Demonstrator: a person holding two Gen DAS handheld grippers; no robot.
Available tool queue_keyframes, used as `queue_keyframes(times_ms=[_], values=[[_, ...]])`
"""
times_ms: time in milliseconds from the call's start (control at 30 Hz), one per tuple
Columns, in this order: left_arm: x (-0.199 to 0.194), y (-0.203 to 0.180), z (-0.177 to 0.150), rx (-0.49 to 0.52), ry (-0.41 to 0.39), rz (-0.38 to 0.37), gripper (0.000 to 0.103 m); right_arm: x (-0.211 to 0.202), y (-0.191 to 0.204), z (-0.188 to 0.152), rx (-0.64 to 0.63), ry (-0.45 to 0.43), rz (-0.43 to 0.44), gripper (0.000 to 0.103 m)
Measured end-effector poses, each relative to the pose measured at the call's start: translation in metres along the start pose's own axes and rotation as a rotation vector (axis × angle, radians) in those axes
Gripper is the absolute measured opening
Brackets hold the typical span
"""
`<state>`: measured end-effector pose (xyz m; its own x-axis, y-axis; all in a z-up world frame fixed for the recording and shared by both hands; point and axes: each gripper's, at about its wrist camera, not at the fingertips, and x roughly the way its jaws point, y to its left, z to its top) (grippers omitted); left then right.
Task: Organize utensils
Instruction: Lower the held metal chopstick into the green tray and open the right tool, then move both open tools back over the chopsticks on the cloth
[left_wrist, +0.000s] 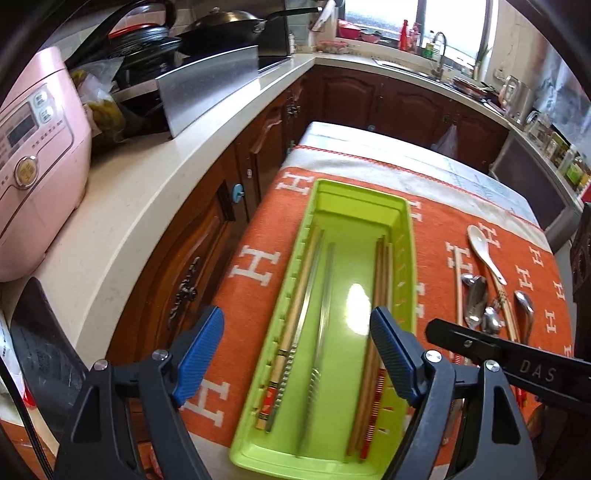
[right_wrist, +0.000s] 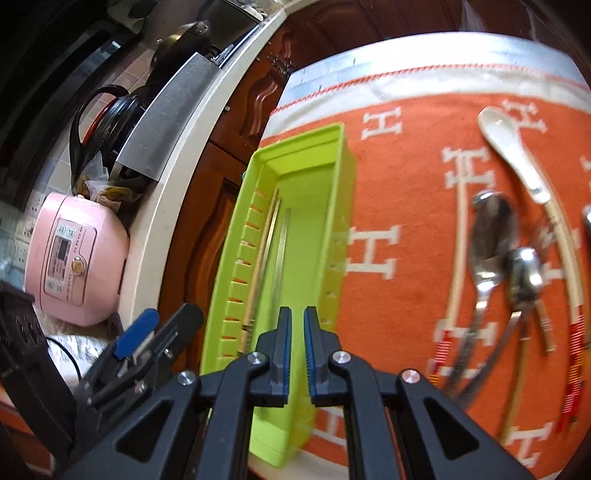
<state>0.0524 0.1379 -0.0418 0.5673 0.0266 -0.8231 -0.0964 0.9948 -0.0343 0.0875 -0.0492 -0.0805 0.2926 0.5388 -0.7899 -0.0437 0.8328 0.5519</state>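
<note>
White "H" letters repeat across the orange cloth (left_wrist: 258, 236) that covers the desk (left_wrist: 369, 136); the cloth's pale border runs along the far side. The right gripper (right_wrist: 297, 347) shows "DAS" in grey on its black arm in the left wrist view. The pink cooker (left_wrist: 37, 177) on the counter (left_wrist: 155, 206) has printed buttons, too small to read.

The green tray (left_wrist: 314, 458) lies lengthwise on the cloth, near the cloth's left edge beside the dark cabinets (left_wrist: 207, 240). Inside it, chopsticks (left_wrist: 295, 317) lie along the left wall, two steel ones among them, and more wooden ones (left_wrist: 380, 295) lie along the right wall, leaving the middle of the floor bare.

Right of the tray, apart from it, loose utensils lie on the cloth: a white spoon (right_wrist: 509, 147), steel spoons (right_wrist: 491, 236) overlapping one another, and chopsticks with red-striped ends (right_wrist: 456, 258).

The left gripper (left_wrist: 297, 354) hovers over the tray's near end, jaws wide and holding nothing. The right gripper sits above the tray's near right wall, jaws narrow with a slim gap between them, nothing in it. A strip of bare orange cloth lies between the tray and the loose utensils.
</note>
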Motion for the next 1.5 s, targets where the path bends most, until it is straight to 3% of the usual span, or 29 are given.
queue_keyframes(times_ms=[467,533,667,800,1067,1133,1267,1500], values=[[-0.011,-0.078,-0.012,0.146,0.053,-0.207,0.078,-0.09,-0.055,-0.02,-0.115,-0.144,-0.143,0.007],[-0.013,-0.092,-0.015,0.182,0.06,-0.228,0.063,-0.102,-0.067,-0.023,-0.105,-0.173,-0.167,0.007],[-0.011,-0.12,-0.022,0.232,0.092,-0.257,0.058,-0.115,-0.089,-0.027,-0.076,-0.195,-0.187,0.007],[-0.002,-0.139,-0.027,0.265,0.139,-0.296,0.041,-0.119,-0.108,-0.031,-0.048,-0.193,-0.187,0.007],[0.04,-0.152,-0.024,0.204,0.264,-0.405,0.027,-0.117,-0.13,-0.041,-0.027,-0.178,-0.154,0.007],[0.052,-0.153,-0.02,0.181,0.288,-0.434,0.011,-0.116,-0.135,-0.041,-0.017,-0.174,-0.145,0.007],[0.074,-0.156,-0.017,0.143,0.336,-0.465,0.01,-0.115,-0.146,-0.041,0.0,-0.173,-0.129,0.007],[0.097,-0.162,-0.023,0.124,0.397,-0.447,0.009,-0.109,-0.161,-0.037,0.004,-0.165,-0.14,0.007]])
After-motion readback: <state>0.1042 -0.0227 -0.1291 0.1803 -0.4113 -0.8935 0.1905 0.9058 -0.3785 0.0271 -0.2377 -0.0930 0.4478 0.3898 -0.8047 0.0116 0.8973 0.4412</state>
